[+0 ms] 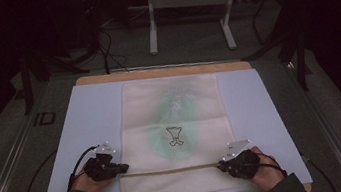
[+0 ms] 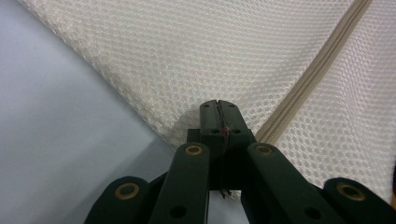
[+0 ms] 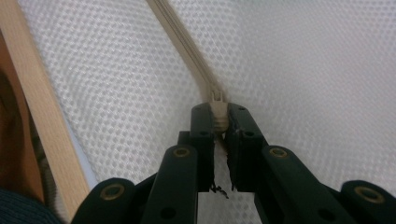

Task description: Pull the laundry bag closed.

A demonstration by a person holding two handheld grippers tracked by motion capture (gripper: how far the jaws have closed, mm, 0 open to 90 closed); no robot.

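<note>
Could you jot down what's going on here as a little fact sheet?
Item: cream mesh laundry bag with a beige zipper, lying flat
Contents: green garment showing through the mesh
Surface: pale blue mat on a wooden board
Left gripper: shut on the bag's edge
Right gripper: shut on the beige zipper pull

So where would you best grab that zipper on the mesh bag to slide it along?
By its small pull tab, at the right end of the zipper. It sticks out from the flat mesh bag, so it fits between narrow tongs coming in along the zipper line. The right tongs pinch it so, while the left tongs clamp the bag's edge at the opposite end.
</note>
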